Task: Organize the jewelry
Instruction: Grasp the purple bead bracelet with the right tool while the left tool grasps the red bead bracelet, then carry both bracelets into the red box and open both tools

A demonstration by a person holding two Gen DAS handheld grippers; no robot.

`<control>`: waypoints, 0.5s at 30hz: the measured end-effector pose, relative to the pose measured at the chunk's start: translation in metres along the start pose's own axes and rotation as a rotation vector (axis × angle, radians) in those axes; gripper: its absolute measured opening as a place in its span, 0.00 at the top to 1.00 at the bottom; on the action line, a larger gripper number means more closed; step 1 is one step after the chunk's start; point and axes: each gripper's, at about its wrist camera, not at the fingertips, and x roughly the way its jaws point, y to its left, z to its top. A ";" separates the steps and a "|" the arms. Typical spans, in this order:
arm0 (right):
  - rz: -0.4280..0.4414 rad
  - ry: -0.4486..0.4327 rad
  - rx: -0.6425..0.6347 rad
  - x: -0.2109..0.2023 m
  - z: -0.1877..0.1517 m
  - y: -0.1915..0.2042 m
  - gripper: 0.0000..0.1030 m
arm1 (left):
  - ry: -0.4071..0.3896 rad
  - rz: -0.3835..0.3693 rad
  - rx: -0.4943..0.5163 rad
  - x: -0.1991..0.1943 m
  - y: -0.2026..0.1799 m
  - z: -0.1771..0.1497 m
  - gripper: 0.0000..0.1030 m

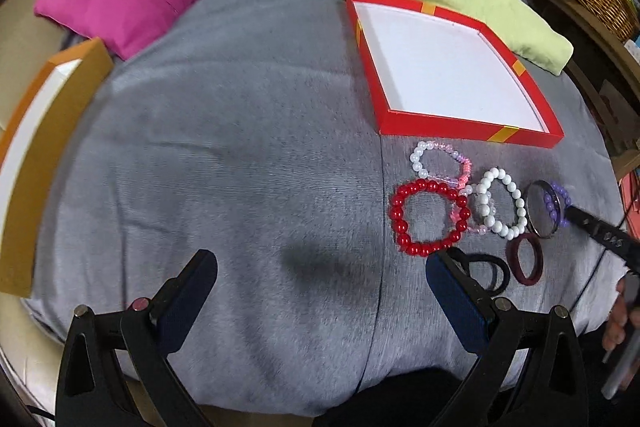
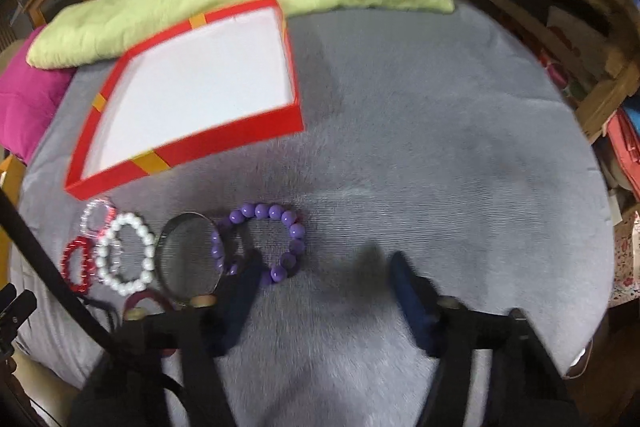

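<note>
In the left wrist view the left gripper has its jaws spread wide over bare grey cloth with nothing between them; the jewelry lies just ahead of and beside its right jaw: a red bead bracelet nearest, a white bead bracelet and a pale pink-and-white one beyond it, dark hair ties at that jaw's tip, and the open red box farther ahead. In the right wrist view the right gripper has jaws partly spread and empty, with the purple bead bracelet just ahead of the left jaw, whose tip seems to overlap its near beads. To pick it up well, I would shift the jaws leftward so one pad goes inside the loop and one outside, then pinch a single stretch of beads, keeping clear of the magnifying glass lying against it. This view shows the purple loop whole, whereas the left view sees only part of it behind the lens; the left view alone shows the orange-edged box far to the left of the jaws.
</note>
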 end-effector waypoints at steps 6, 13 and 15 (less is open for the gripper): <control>-0.005 -0.041 -0.057 0.009 0.002 0.010 0.71 | 0.043 -0.068 0.049 0.026 -0.016 0.017 0.25; 0.049 -0.060 -0.019 0.007 0.009 -0.001 0.87 | 0.046 -0.091 0.122 0.041 -0.033 0.030 0.73; 0.085 -0.065 0.002 0.010 0.014 -0.001 0.88 | 0.030 -0.112 0.140 0.039 -0.036 0.031 0.91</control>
